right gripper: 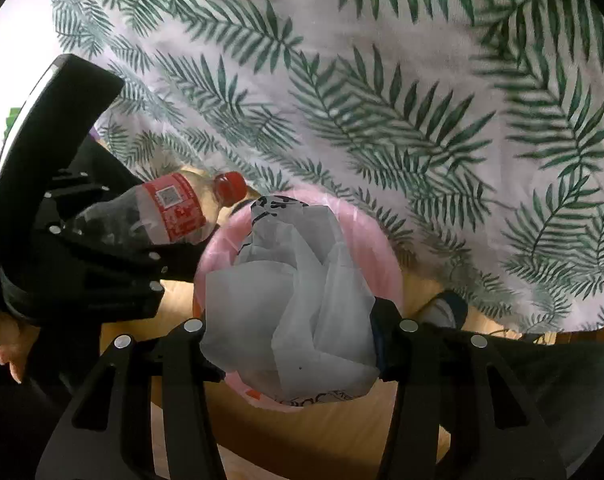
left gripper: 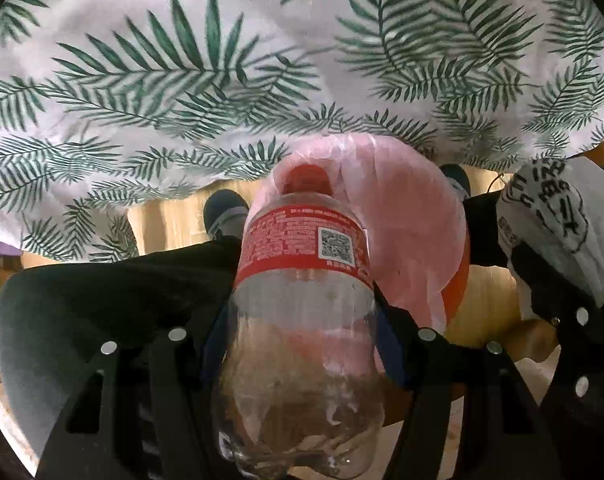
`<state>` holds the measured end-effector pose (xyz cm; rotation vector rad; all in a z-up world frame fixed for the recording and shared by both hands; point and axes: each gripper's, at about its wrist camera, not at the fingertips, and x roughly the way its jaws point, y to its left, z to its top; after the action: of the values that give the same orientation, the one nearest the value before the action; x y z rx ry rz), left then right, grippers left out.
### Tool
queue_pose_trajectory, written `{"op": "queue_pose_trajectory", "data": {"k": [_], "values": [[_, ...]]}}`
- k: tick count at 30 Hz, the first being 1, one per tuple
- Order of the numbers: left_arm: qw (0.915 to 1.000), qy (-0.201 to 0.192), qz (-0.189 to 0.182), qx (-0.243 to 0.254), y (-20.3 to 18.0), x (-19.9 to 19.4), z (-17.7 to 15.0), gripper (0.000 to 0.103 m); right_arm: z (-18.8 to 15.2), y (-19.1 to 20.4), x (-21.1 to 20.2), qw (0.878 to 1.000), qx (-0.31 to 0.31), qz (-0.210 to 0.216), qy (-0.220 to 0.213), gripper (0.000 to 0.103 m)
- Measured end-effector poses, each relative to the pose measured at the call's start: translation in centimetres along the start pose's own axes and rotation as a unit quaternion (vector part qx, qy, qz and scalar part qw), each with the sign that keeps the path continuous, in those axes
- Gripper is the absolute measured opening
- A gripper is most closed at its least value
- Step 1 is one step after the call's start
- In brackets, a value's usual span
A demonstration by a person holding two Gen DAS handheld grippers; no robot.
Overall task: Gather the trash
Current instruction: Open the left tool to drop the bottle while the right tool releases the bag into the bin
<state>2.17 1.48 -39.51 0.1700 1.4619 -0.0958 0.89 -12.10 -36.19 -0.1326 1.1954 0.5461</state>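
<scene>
Two hand-held grippers are shown above one landmark, the pink-lined bin (right gripper: pixel 222 248) standing on a wooden floor (right gripper: pixel 302 432).

Left gripper (left gripper: pixel 298 344): directed straight down over the bin, its jaws pinching the lower body of a clear plastic bottle (left gripper: pixel 302 280). The bottle hangs cap-down; its red cap (left gripper: pixel 307 178) lies over the near-left part of the bin's rim, and its red label sits just above the pads. In the right wrist view the same gripper (right gripper: pixel 114 240) appears to the left of the bin, with the bottle (right gripper: pixel 162 212) tilted so that the cap (right gripper: pixel 230 186) reaches the bin's upper-left edge. A person's fingers (right gripper: pixel 6 354) grasp the handle of this gripper, further left of the bin and lower in that view.

Right gripper (right gripper: pixel 298 340): angled steeply downward over the bin's mouth, its jaws pressed onto a crumpled white plastic bag (right gripper: pixel 294 292) with black print. The bag bulges between and ahead of the fingers and covers most of the bin's opening. In the left wrist view this bag (left gripper: pixel 558 216) and its gripper (left gripper: pixel 558 292) sit to the right of the bin (left gripper: pixel 406 216).

Beyond the bin hangs a white cloth with green fern print (right gripper: pixel 382 100). Beside the bin, on either side, a dark shoe (left gripper: pixel 226 212) rests on the floor.
</scene>
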Motion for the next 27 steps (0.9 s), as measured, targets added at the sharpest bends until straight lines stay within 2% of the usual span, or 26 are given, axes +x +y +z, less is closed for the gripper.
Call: {"op": "queue_pose_trajectory", "data": {"k": [6,11,15,27], "values": [[0.9999,0.008,0.002,0.007,-0.3,1.2,0.7,0.062,-0.1,-0.3,0.9,1.000,0.006,0.004,0.015,0.049],[0.9999,0.010,-0.002,0.005,-0.2,1.5,1.0,0.070,-0.2,-0.5,1.9,0.999,0.010,0.009,0.029,0.049],[1.0000,0.009,-0.002,-0.001,0.0,1.5,1.1,0.070,-0.3,-0.4,2.2,0.999,0.010,0.012,0.035,0.049],[0.9982,-0.004,0.022,-0.055,2.9,0.5,1.2,0.073,-0.1,0.3,4.4,0.998,-0.003,0.016,0.056,0.049]]}}
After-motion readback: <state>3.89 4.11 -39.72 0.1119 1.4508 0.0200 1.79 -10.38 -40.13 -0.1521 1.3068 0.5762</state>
